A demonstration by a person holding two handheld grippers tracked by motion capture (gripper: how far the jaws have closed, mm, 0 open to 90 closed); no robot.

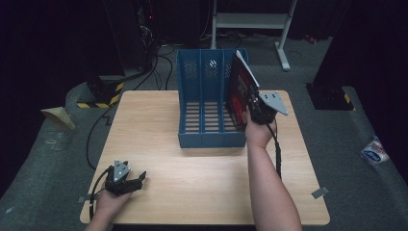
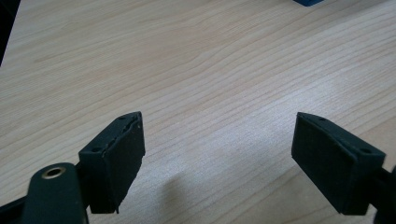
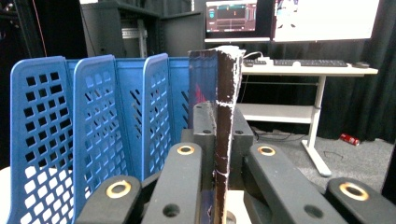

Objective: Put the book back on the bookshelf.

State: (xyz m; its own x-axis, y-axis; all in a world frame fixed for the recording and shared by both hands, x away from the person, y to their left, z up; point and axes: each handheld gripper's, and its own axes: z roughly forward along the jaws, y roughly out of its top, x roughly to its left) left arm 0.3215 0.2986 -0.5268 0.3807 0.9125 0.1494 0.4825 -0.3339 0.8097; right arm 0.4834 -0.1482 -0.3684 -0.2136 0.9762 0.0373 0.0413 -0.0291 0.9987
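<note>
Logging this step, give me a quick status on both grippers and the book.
Right gripper shut on book, upright at blue file rack, rightmost slot. Left gripper open, empty, low over table. Nothing blocking.

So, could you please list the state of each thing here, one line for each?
right gripper: shut on the book, held at the rack's right end.
book: upright on edge, slightly tilted, gripped.
blue file rack: standing on the table, visible slots empty.
left gripper: open, holding nothing, low over the table.
</note>
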